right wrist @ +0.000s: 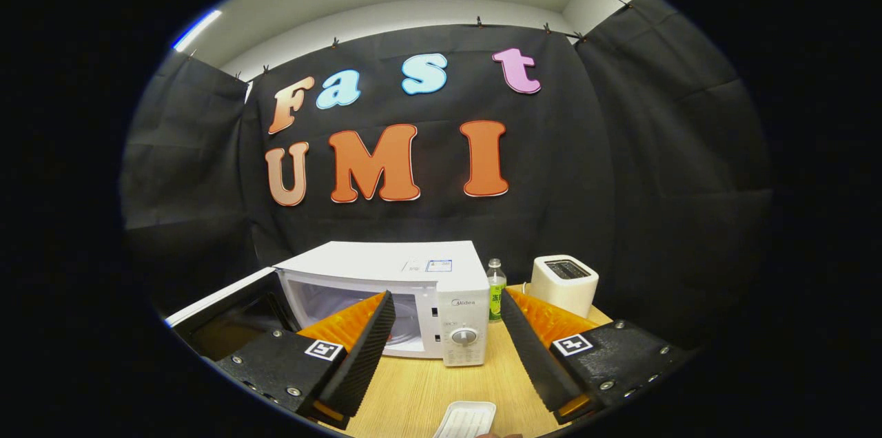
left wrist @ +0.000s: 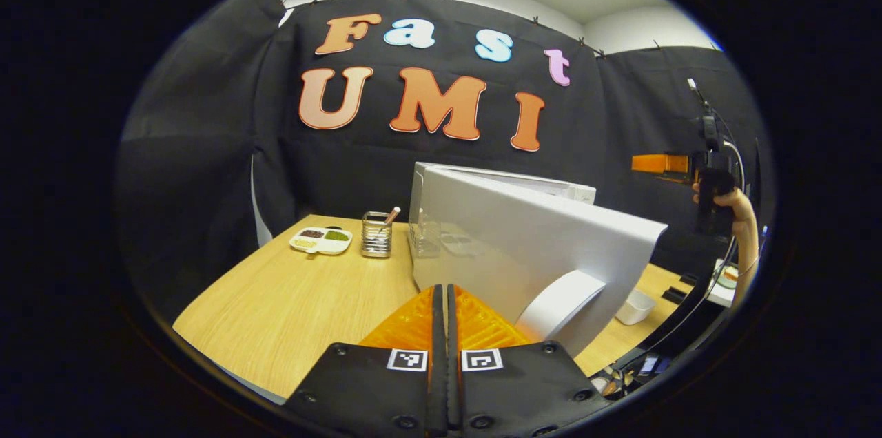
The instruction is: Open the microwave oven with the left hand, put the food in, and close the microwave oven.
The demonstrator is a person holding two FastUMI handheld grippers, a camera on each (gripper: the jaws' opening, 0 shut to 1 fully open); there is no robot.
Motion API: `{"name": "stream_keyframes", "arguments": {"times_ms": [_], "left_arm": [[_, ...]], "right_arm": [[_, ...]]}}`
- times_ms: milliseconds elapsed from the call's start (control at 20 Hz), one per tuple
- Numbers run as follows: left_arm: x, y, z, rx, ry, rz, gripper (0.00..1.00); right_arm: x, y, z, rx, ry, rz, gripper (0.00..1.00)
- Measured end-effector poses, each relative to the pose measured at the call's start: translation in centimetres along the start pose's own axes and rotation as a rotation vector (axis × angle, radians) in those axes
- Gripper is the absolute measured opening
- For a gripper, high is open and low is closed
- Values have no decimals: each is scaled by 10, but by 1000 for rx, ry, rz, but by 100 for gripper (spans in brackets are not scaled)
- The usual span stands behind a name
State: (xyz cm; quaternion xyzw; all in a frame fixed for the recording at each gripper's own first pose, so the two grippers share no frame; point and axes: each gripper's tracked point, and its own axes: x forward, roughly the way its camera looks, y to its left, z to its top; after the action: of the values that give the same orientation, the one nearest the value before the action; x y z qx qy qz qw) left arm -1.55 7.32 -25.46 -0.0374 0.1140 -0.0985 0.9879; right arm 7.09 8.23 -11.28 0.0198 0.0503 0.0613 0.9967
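In the left gripper view, the left tool (left wrist: 446, 314) has its fingers pressed together on nothing, just beside the swung-out microwave door (left wrist: 524, 252) and its handle (left wrist: 559, 304).

In the right gripper view, the right tool (right wrist: 448, 328) is spread wide and empty above the table (right wrist: 413, 390). The microwave (right wrist: 386, 286) stands open, and a white food tray (right wrist: 465, 419) lies below. Opening looks done; next is likely gripping the tray.

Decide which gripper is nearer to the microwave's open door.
Left. The left gripper sits shut right at the open door, beside its handle. The right gripper hangs open farther back, facing the microwave across bare table.
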Motion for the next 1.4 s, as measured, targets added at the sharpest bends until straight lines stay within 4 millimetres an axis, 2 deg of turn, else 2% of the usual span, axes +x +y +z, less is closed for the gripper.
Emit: {"name": "stream_keyframes", "arguments": {"times_ms": [100,150,200,250,300,500,550,600,650,700,750,800,850,900,950,1200,1400], "left_arm": [[8,-20,2,-13,-7,-39,4],[11,-31,4,-26,-13,-62,0],[15,-40,6,-35,-17,-82,4],[19,-48,8,-28,-19,-96,0],[25,-55,9,-22,-20,-106,4],[49,-86,12,10,-16,-140,5],[54,-94,14,12,-16,-154,0],[61,-102,17,18,-16,-156,0],[66,-105,19,29,-19,-164,0],[73,-111,21,37,-19,-169,4],[79,-116,23,43,-18,-176,0],[87,-122,25,52,-19,-184,0],[95,-128,28,64,-18,-190,4],[103,-132,29,76,-18,-193,0],[113,-134,31,84,-19,-187,5],[165,-150,50,68,-26,-160,4],[201,-163,47,77,4,-136,4]], "right_arm": [[-2,-5,1,6,4,5,95],[-3,-10,0,8,8,2,95],[-5,-15,0,7,9,-4,95],[-6,-22,2,3,8,-14,95],[-8,-28,3,-1,7,-22,95],[-14,-46,4,17,8,-33,95],[-16,-51,2,20,10,-38,95],[-16,-57,2,21,10,-46,95],[-15,-61,1,22,11,-53,95],[-16,-67,-1,24,10,-60,95],[-15,-71,-1,30,6,-64,95],[-15,-76,-1,37,3,-69,95],[-15,-80,-3,44,1,-76,95],[-14,-85,-4,49,-2,-82,95],[-15,-90,-6,53,-2,-90,95],[-11,-108,-16,66,5,-117,95],[-10,-122,-24,66,14,-132,95]]}}
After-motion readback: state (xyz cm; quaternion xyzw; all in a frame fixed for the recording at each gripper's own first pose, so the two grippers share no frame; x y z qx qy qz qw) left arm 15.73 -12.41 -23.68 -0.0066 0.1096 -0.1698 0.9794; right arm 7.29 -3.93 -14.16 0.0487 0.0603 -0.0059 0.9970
